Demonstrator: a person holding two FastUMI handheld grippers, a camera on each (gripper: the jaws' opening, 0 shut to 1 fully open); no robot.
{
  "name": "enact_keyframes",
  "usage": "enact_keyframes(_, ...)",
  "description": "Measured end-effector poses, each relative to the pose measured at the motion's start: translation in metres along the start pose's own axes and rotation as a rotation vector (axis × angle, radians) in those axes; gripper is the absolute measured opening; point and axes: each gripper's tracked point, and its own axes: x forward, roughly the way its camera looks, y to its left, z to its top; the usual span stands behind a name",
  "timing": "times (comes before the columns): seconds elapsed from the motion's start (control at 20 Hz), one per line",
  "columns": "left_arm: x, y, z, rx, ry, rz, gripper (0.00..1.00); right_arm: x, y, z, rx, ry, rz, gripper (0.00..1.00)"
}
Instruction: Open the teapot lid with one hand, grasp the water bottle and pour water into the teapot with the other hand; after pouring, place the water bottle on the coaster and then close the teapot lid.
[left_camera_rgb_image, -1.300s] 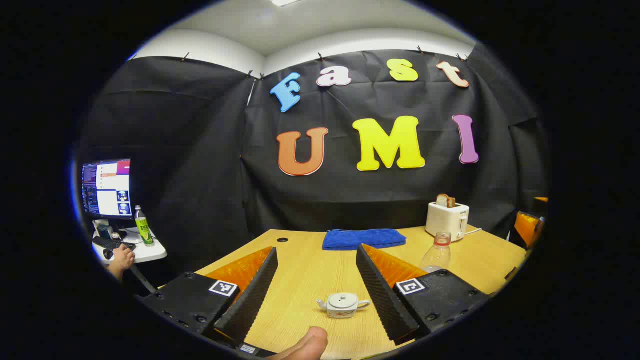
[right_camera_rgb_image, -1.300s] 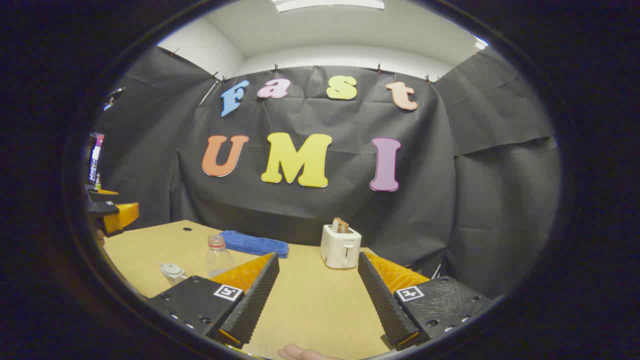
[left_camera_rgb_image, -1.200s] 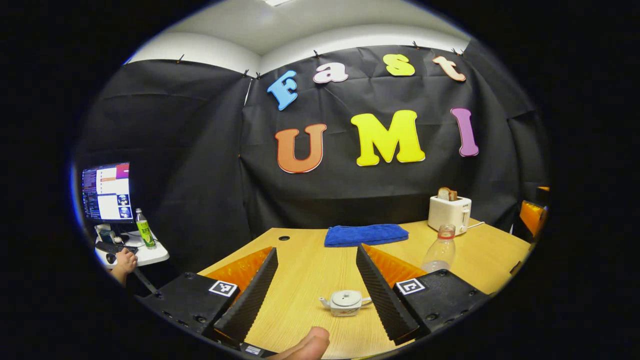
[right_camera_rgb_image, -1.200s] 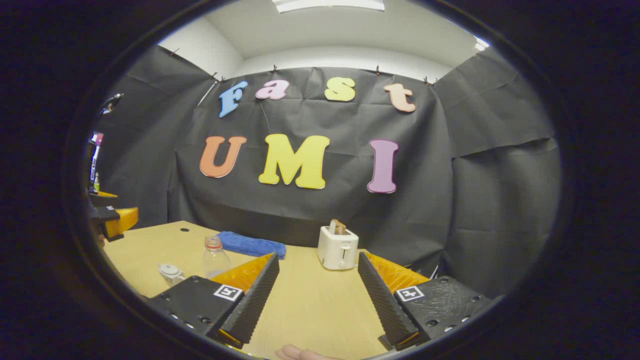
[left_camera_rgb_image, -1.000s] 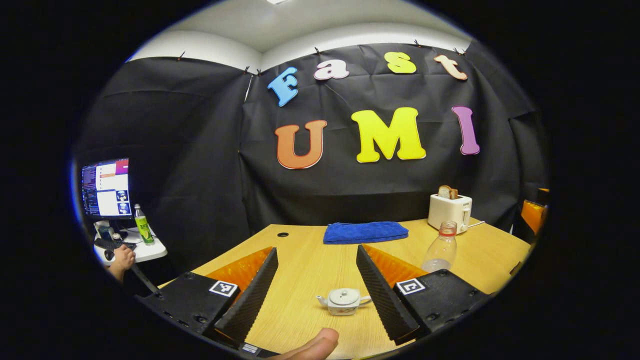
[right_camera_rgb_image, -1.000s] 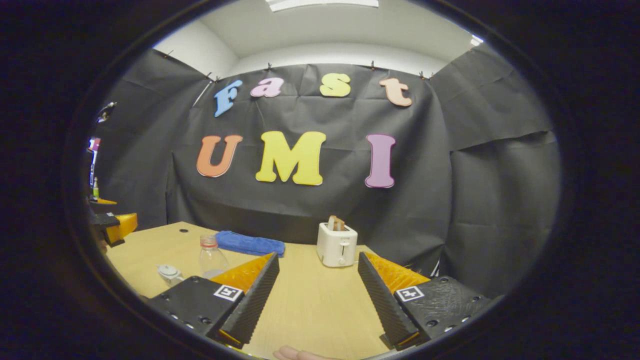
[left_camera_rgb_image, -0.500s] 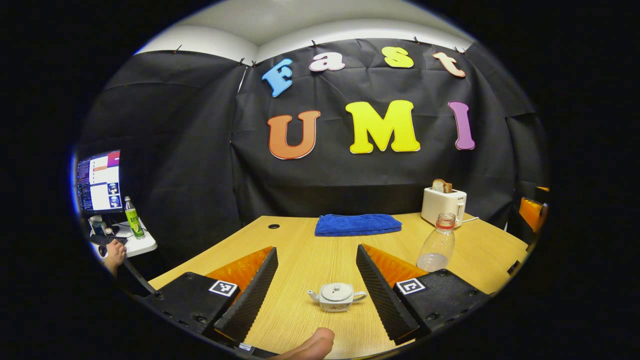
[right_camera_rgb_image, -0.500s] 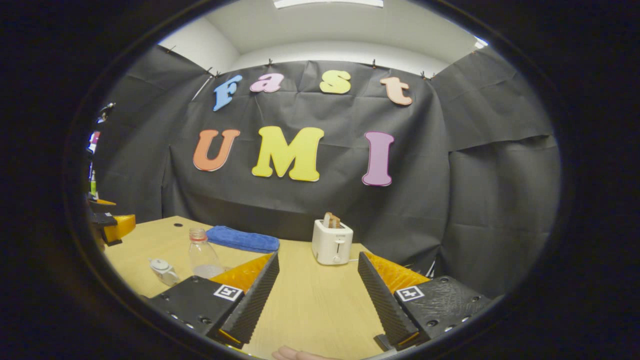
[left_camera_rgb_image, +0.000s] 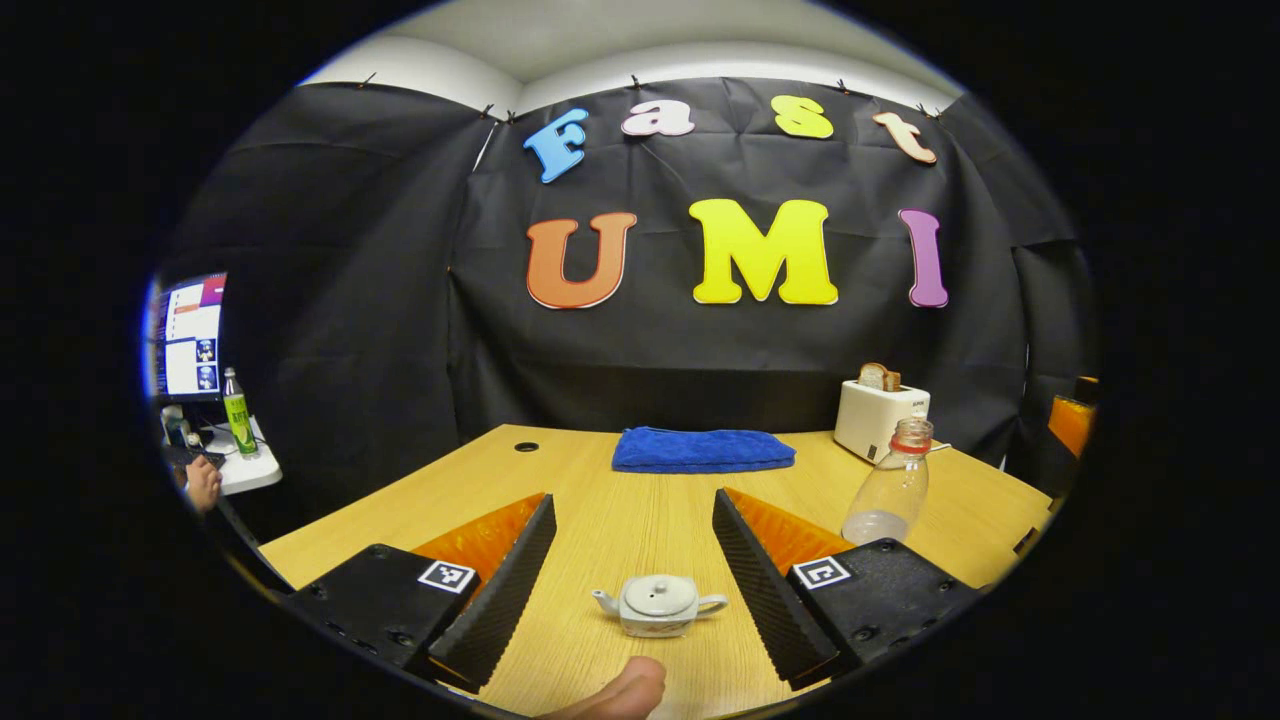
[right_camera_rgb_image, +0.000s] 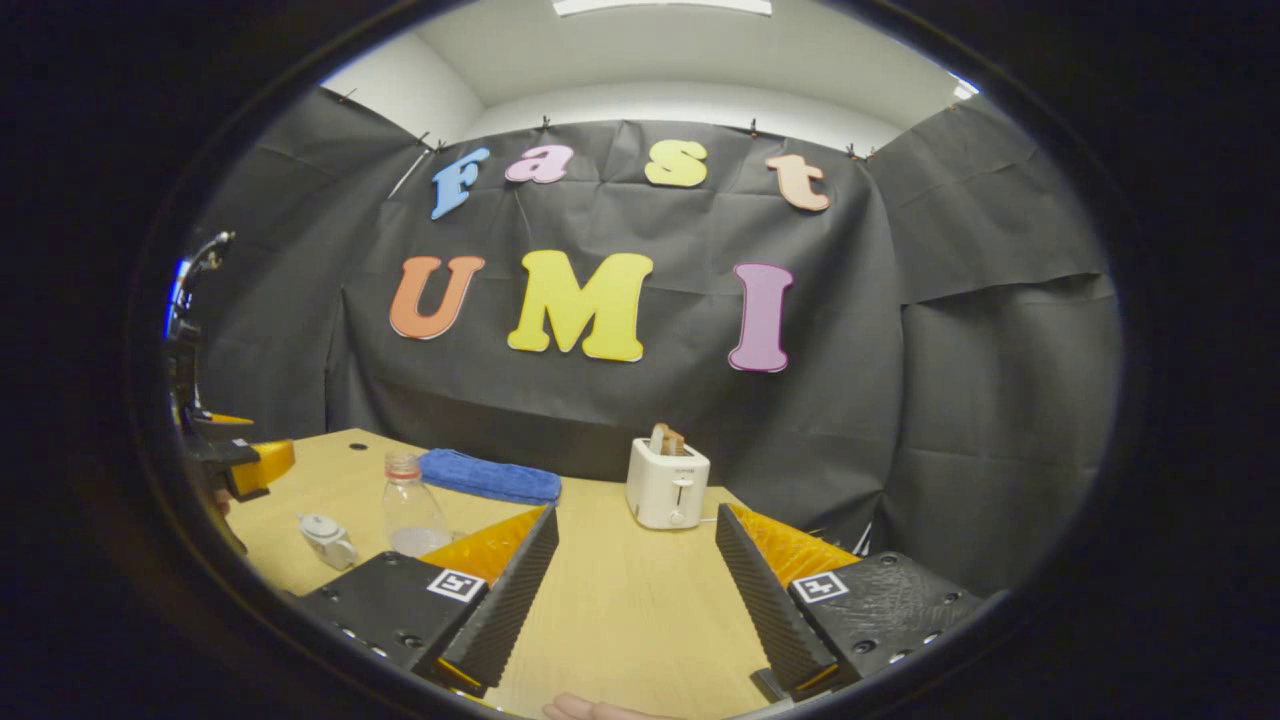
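Left gripper view: the left gripper (left_camera_rgb_image: 632, 575) is hanging above the wooden table (left_camera_rgb_image: 620, 500) with its tongs spread wide and nothing between them. The teapot (left_camera_rgb_image: 658, 604) is sitting on the table directly ahead, framed by the two fingers, spout to the view's left, handle to the right, and its lid (left_camera_rgb_image: 659, 594) is seated, with a small knob on top. The water bottle (left_camera_rgb_image: 890, 492) is standing upright farther back on the right, holding only a little water, just in front of a toaster (left_camera_rgb_image: 879, 419); a blue cloth (left_camera_rgb_image: 703, 449) is lying by the back wall. No coaster can be made out. The step in hand is judged to be the approach to the lid. To do it well, the gripper should be coming down centred on the knob, closing only once both fingers flank it, then lifting straight up so the pot is not dragged.

Right gripper view: the right gripper (right_camera_rgb_image: 636, 590) is waiting with its tongs likewise spread and empty, pointing toward the toaster (right_camera_rgb_image: 667, 484). The water bottle (right_camera_rgb_image: 409, 510) and teapot (right_camera_rgb_image: 325, 537) are lying off to its left, so it will need turning that way and squaring to the bottle's body before gripping.
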Motion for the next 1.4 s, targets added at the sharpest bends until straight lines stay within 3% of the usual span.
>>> enact_keyframes(0.45,0.036,-0.001,-0.066,0.070,0.138,-0.006,0.95,0.005,0.002,-0.005,-0.005,0.012,-0.003,0.95)
enact_keyframes(0.5,0.037,-0.005,-0.069,0.077,0.139,-0.023,0.84,0.005,0.001,-0.006,-0.005,0.013,-0.006,0.95)
enact_keyframes(0.75,0.043,-0.020,-0.084,0.087,0.182,-0.077,0.66,0.005,0.003,-0.006,-0.008,0.016,-0.005,0.97)
enact_keyframes(0.85,0.044,-0.020,-0.083,0.098,0.172,-0.080,0.59,0.005,0.004,-0.004,-0.008,0.011,-0.002,0.95)
enact_keyframes(0.9,0.045,-0.021,-0.082,0.109,0.169,-0.080,0.63,0.004,0.005,-0.005,-0.009,0.009,-0.001,0.97)
enact_keyframes(0.95,0.045,-0.020,-0.082,0.114,0.163,-0.081,0.48,0.004,0.006,-0.005,-0.011,0.009,0.000,0.97)
enact_keyframes(1.05,0.046,-0.017,-0.081,0.101,0.160,-0.067,0.36,0.004,0.008,-0.007,-0.014,0.014,0.005,0.97)
enact_keyframes(1.25,0.049,-0.017,-0.079,0.096,0.145,-0.064,0.14,0.004,0.014,-0.009,-0.018,0.023,0.016,0.95)
enact_keyframes(1.4,0.048,-0.016,-0.079,0.088,0.145,-0.053,0.04,0.000,0.033,-0.014,0.007,0.044,0.065,0.95)
